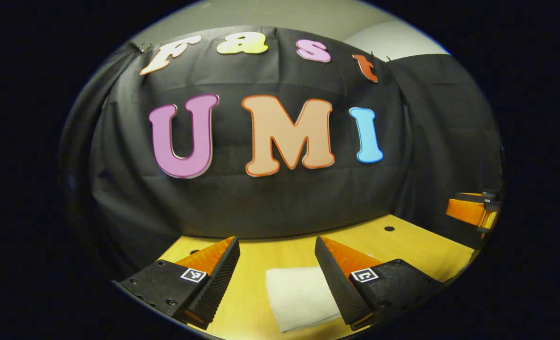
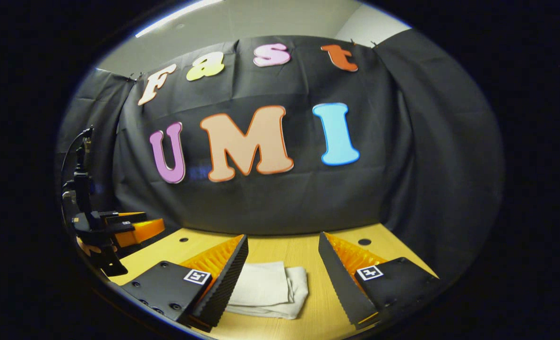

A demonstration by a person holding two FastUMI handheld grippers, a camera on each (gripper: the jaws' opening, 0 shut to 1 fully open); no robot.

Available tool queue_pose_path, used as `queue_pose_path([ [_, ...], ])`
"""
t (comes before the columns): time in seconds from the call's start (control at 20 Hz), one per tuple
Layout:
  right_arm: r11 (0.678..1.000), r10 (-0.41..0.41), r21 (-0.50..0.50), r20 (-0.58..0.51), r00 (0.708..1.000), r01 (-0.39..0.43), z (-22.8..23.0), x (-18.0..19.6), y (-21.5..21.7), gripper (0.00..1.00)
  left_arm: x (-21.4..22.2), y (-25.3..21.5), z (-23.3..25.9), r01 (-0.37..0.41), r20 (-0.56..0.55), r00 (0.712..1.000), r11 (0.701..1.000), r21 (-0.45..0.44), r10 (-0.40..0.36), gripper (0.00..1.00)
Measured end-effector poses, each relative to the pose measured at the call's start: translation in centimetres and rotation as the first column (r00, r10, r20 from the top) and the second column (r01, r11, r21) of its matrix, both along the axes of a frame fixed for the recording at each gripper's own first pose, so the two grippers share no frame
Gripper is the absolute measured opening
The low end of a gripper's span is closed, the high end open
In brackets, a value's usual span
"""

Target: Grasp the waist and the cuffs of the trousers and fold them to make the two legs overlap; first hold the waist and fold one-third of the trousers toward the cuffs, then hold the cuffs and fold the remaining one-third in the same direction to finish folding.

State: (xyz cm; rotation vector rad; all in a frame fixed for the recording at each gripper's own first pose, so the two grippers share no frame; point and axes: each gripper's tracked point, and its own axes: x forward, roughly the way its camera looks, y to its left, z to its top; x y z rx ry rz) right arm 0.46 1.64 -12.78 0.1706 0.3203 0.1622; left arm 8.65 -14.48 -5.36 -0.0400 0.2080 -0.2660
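Trousers (image 2: 268,289) sit on the tabletop (image 2: 308,252) as a compact pale bundle, already folded into layers as far as I can judge, so I take the folding to be done or nearly so. Both my tongs are released and hold nothing: the left tongs (image 1: 276,267) hover with their jaws spread wide above the bundle, and the right tongs (image 2: 282,269) do the same from their side.

If any step is left, I judge it to be a tidy-up or a clean retreat. I would lift each pair of tongs straight up and away so that no finger drags the top layer, and if the edges need squaring I would nudge them flat with a closed finger rather than pinch them again.

In the left gripper view the bundle lies at 6 o'clock between the fingers, showing a smooth flat face with no layers visible, and the right tongs appear far out at 3 o'clock. The right gripper view shows more: at 6 o'clock, partly behind the left-hand finger, the bundle's stacked layers and a rounded fold at its right end are plain, and the left tongs with their cable stand at 9 o'clock.
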Motion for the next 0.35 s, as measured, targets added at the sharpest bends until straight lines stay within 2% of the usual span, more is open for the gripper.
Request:
queue_pose_path([
  [0.15, 1.0, -0.008, 0.006, 0.022, 1.0, 0.008, 0.9, 0.5, 0.9, 0.96, -0.5, 0.7, 1.7, -0.016, 0.054, 0.998, 1.0, -0.01, 0.017, 0.95],
  [0.25, 1.0, -0.025, 0.006, 0.026, 0.999, 0.025, 1.1, 0.3, 0.8, 0.96, -0.9, 1.3, 1.7, -0.024, 0.048, 0.999, 1.0, -0.008, 0.025, 0.94],
  [0.3, 1.0, -0.028, 0.013, 0.03, 0.999, 0.027, 1.4, 0.2, 0.9, 0.92, -1.1, 1.8, 1.7, -0.035, 0.048, 0.998, 0.999, -0.007, 0.035, 0.94],
  [0.35, 1.0, -0.03, 0.011, 0.04, 0.999, 0.029, 1.5, 0.1, 1.2, 0.96, -1.2, 2.4, 1.8, -0.048, 0.048, 0.998, 0.999, -0.01, 0.048, 0.94],
])
